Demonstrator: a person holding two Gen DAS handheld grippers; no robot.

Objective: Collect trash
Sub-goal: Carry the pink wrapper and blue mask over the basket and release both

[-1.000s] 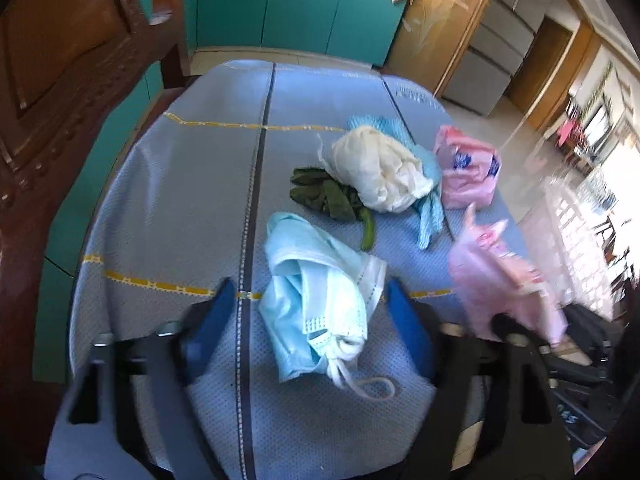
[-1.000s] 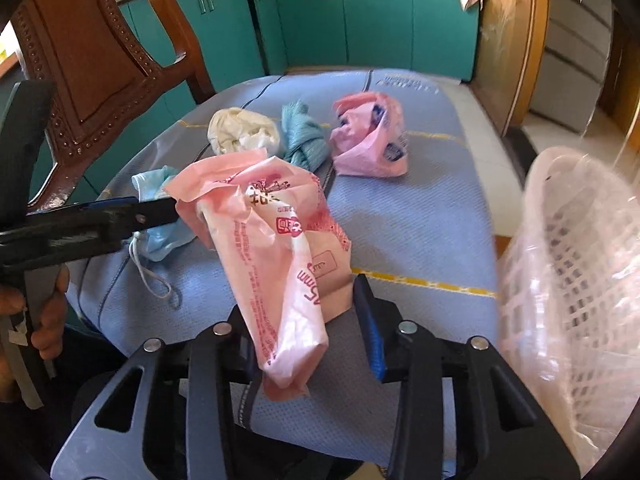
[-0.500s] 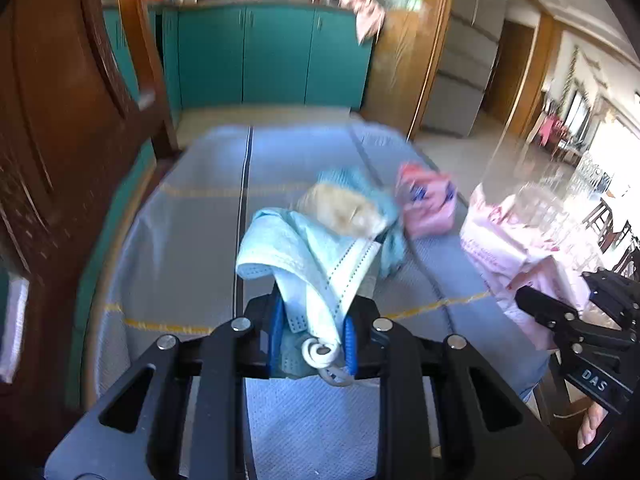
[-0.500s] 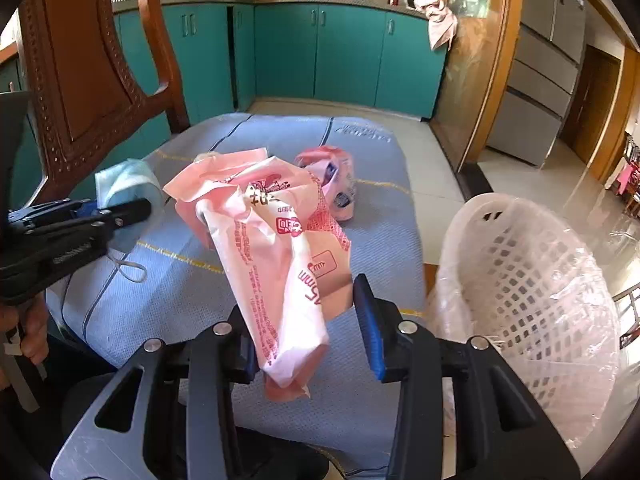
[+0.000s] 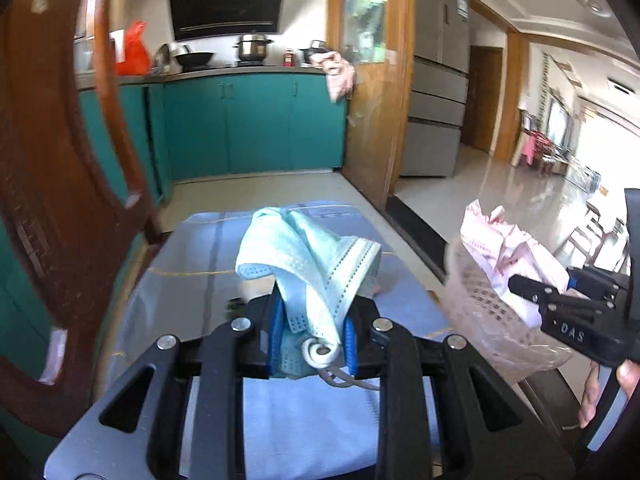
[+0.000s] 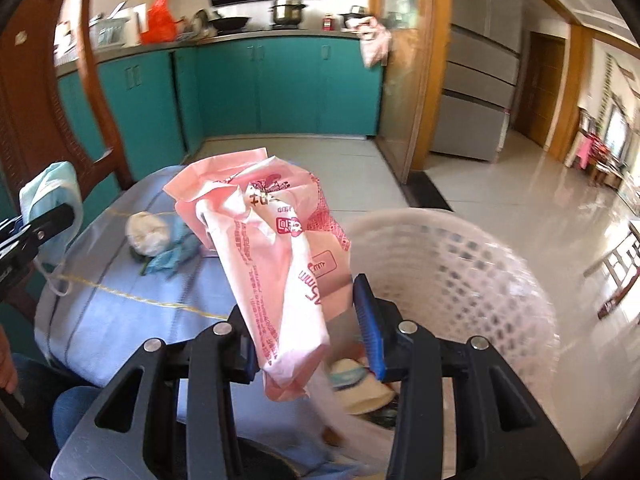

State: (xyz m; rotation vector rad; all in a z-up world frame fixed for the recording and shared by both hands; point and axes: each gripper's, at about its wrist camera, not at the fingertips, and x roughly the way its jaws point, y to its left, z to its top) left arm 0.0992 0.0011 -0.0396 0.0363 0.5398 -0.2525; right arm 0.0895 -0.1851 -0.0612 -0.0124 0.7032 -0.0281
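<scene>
Left gripper [image 5: 311, 338] clamped on a crumpled light-blue surgical face mask [image 5: 308, 264], blue pads [image 5: 275, 332] pressed into its folds from both sides, white ear loop [image 5: 320, 354] coiled and dangling just below the grip. Jaws closed onto it within the last second. Mask lifted clear of the blue-grey quilted table cover [image 5: 200, 264] with thin yellow stripes, bulk of it flopping up and forward over the fingers.

Right gripper [image 6: 308, 320] pinching a crinkled pink-and-white printed plastic wrapper [image 6: 272, 248], held partly spread around it, wrapper standing up tilted between the blue pads [image 6: 370, 326]. Held over the near rim of a white perforated plastic basket [image 6: 460, 272] at the right edge of the table; some rubbish already visible inside at the bottom, too blurred to name.

Left on the cover, farther off: a cream crumpled ball [image 6: 146, 234] touching a teal crumpled piece [image 6: 176, 254] just right of it.

Carved dark wooden chair back [image 5: 60, 200] at far left, teal kitchen cabinets [image 5: 256, 128] beyond the table.
</scene>
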